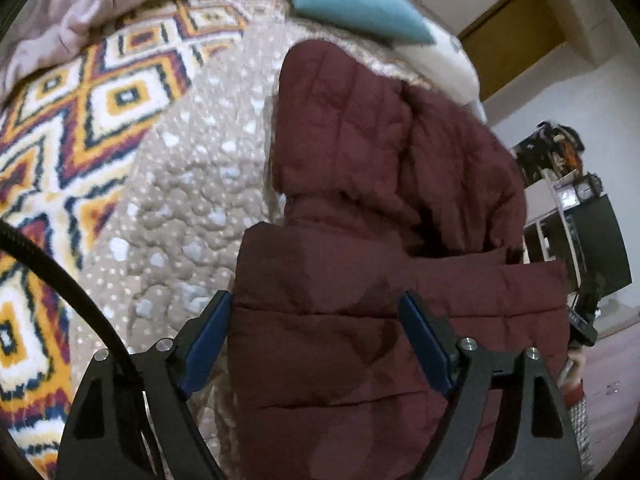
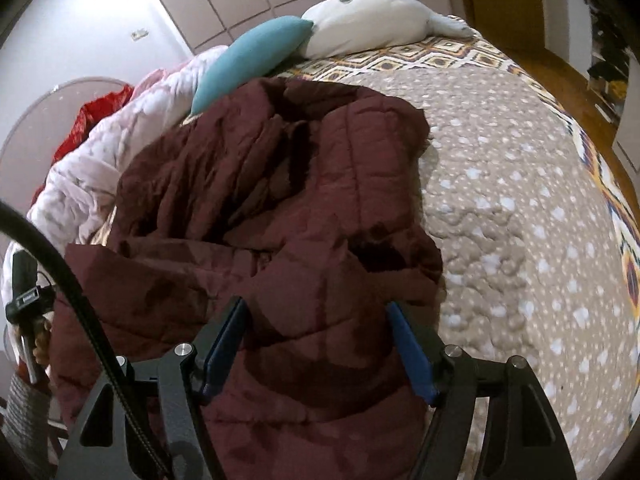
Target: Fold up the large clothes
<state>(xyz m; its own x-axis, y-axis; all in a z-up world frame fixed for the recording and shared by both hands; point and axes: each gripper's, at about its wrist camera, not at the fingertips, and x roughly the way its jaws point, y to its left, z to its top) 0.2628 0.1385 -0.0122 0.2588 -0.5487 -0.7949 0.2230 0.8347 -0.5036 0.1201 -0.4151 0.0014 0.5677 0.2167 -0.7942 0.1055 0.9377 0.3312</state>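
A dark maroon quilted jacket (image 1: pixel 380 160) lies partly folded on the bed, hood end away from me in the left wrist view. In the right wrist view the jacket (image 2: pixel 260 184) is bunched, with creased layers piled at its middle. My left gripper (image 1: pixel 316 298) hovers over the jacket's near left part, jaws wide apart, blue pads (image 1: pixel 208 344) clear of the fabric. My right gripper (image 2: pixel 316 304) stands open over the near edge of the jacket, nothing pinched between its blue pads (image 2: pixel 412 356).
The bed carries a beige dotted quilt (image 2: pixel 520 208) and a patterned blanket (image 1: pixel 80 120). A teal pillow (image 2: pixel 248 60), a white pillow (image 2: pixel 360 28) and a pale pink duvet (image 2: pixel 80 184) lie at the head end. A hand on the other gripper's handle (image 2: pixel 24 300) shows at left.
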